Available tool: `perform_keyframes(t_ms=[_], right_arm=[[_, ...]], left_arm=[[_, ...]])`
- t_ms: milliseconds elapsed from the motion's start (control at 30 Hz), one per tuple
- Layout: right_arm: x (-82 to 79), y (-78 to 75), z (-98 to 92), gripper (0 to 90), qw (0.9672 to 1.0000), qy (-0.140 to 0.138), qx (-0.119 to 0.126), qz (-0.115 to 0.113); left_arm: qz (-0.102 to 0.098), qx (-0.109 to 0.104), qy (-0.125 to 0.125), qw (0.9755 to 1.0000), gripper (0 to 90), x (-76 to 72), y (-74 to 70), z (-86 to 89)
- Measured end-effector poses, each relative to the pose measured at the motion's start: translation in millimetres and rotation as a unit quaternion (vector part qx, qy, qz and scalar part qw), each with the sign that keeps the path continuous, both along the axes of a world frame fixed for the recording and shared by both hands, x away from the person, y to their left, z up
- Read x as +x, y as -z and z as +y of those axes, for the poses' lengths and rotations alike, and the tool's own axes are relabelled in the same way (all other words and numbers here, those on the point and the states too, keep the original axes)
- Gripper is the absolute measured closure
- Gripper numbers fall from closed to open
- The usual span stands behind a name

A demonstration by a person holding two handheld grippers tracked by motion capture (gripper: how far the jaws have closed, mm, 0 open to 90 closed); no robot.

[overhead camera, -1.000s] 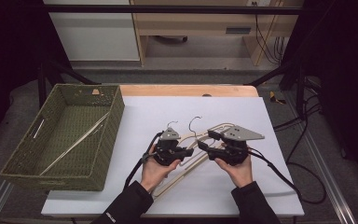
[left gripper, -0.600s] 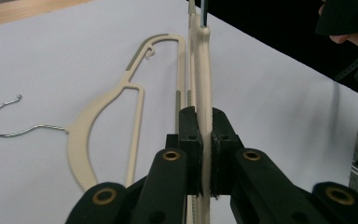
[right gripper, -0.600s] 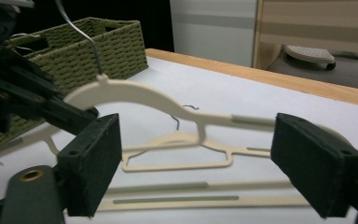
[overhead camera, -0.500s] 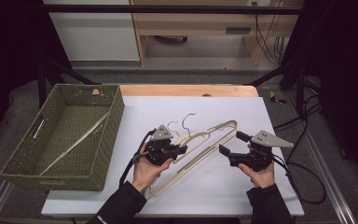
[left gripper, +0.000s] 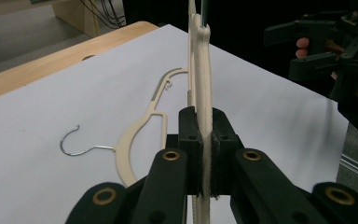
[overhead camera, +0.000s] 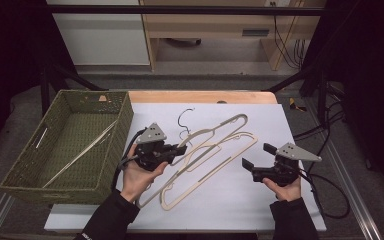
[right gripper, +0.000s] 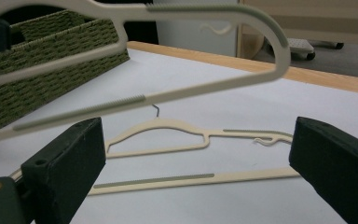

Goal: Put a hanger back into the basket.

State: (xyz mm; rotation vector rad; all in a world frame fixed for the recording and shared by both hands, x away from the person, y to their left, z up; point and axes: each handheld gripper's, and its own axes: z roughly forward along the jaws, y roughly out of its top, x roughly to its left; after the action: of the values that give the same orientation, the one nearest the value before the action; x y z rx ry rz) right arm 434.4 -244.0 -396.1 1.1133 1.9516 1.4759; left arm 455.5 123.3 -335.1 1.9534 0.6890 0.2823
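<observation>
1. The right gripper (overhead camera: 256,161), near right, has just been opening its jaws; they stand wide with nothing between them.
2. The left gripper (overhead camera: 176,150) is clamped on a cream plastic hanger (overhead camera: 215,131), raised off the white table sheet (overhead camera: 240,200); its long axis runs toward the far right.
3. A second cream hanger (overhead camera: 207,172) lies flat beneath it.
4. The green woven basket (overhead camera: 111,150) sits just left of the left gripper, the nearer hand for the drop.
</observation>
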Motion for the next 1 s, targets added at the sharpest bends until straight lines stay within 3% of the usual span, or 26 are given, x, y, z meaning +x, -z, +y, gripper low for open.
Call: perform_keyframes(t_ms=[467, 700, 1000], right_arm=[[0.0, 3.2, -2.0, 2.3, 0.9999, 0.003, -0.008, 0.008], [-0.5, 2.6, -3.1, 2.0, 1.0, 0.004, -0.007, 0.004], [-0.5, 2.9, -3.2, 1.9, 0.9999, 0.003, -0.007, 0.007]], left_arm=[[-0.048, 0.014, 0.019, 0.9986, 85.8, -10.1, -54.7, 36.0], [-0.065, 0.016, 0.004, 0.9978, 85.8, -7.9, -81.8, 61.1], [-0.074, 0.027, -0.016, 0.9968, 85.8, -5.8, -97.4, 89.0]])
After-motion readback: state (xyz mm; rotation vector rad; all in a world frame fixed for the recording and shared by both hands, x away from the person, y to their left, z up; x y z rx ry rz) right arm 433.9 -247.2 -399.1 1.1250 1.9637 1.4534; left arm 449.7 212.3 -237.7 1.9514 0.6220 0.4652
